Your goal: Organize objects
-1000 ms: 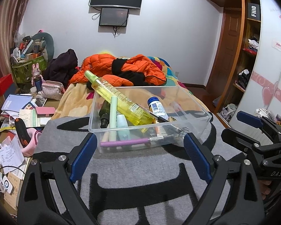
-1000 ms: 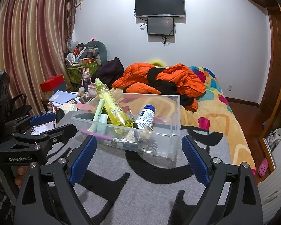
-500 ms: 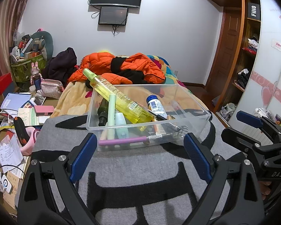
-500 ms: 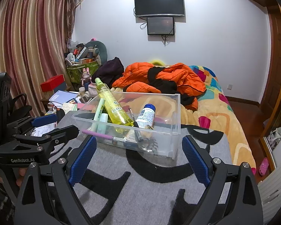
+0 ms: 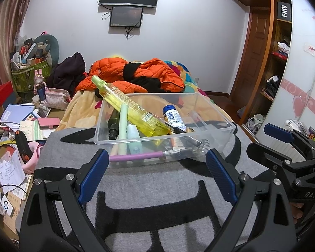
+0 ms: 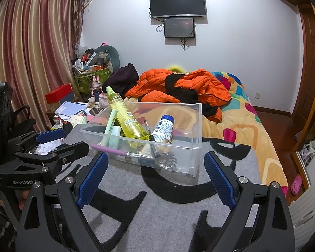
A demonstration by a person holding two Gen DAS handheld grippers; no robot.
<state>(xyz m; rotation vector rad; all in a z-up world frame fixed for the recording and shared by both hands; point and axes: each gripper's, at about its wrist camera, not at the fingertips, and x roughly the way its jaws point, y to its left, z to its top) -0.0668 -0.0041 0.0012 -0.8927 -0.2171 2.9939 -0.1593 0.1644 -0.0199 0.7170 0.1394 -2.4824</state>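
A clear plastic bin (image 5: 216, 113) (image 6: 196, 124) sits on a grey and black blanket (image 5: 157, 189). Inside lie a tall yellow spray bottle (image 5: 126, 107) (image 6: 124, 115), a white bottle with a blue cap (image 5: 174, 118) (image 6: 163, 129), pale green tubes (image 5: 122, 130), a dark bottle (image 5: 113, 124) and a purple-handled tool (image 5: 140, 156) (image 6: 111, 150). My left gripper (image 5: 157, 163) stands open just short of the bin's near wall, nothing between its fingers. My right gripper (image 6: 155, 163) is open too, near the bin's corner, empty.
Orange jackets (image 5: 136, 73) are piled on the bed behind the bin. A cluttered side table with papers and a pink pouch (image 5: 56, 99) lies to the left. A wardrobe (image 5: 279, 63) and door stand right. Curtains (image 6: 31, 52) hang at the left.
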